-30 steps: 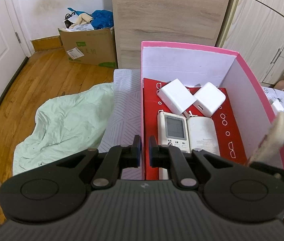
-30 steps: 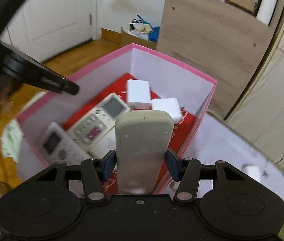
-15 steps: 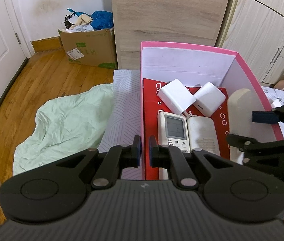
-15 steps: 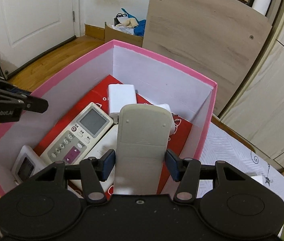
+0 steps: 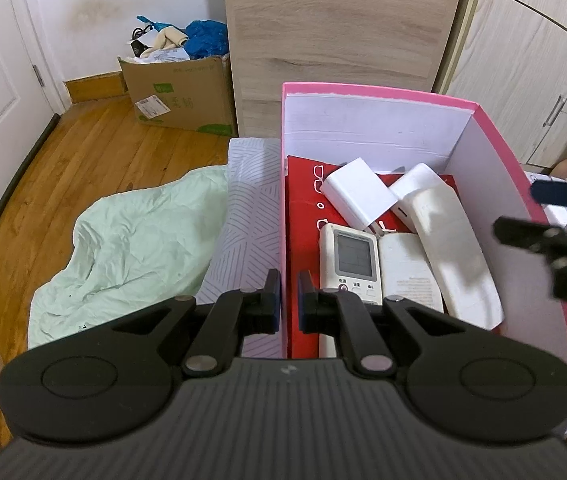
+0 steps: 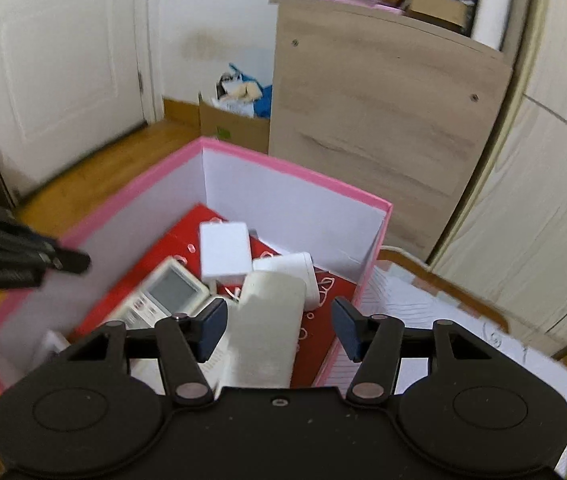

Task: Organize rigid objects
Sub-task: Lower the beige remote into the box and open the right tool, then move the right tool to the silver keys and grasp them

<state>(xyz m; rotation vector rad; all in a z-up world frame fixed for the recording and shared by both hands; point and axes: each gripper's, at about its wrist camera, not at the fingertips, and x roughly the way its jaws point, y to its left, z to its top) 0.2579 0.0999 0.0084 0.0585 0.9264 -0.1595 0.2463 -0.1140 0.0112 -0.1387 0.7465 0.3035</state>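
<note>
Right hand-held gripper (image 6: 279, 330) is spread wide and grips nothing; the beige remote (image 5: 457, 256) lies in the pink box (image 5: 495, 140), between the fingers but untouched. Left hand-held gripper (image 5: 289, 304) is nearly shut, with the box's left wall in the thin gap between its fingers; can't tell if it actually pinches it.

Step looks like release and retreat. Pull the right one straight up and back, keeping the fingers spread so a pad doesn't drag the remote. Keep the left one steady on the wall so the box doesn't shift.

Remote's long axis runs front to back, roughly parallel to the screen remote (image 5: 351, 264). Its far end is propped on the white adapter (image 5: 415, 182), so it sits tilted, near end low, along the right wall. It may slide or rock.
</note>
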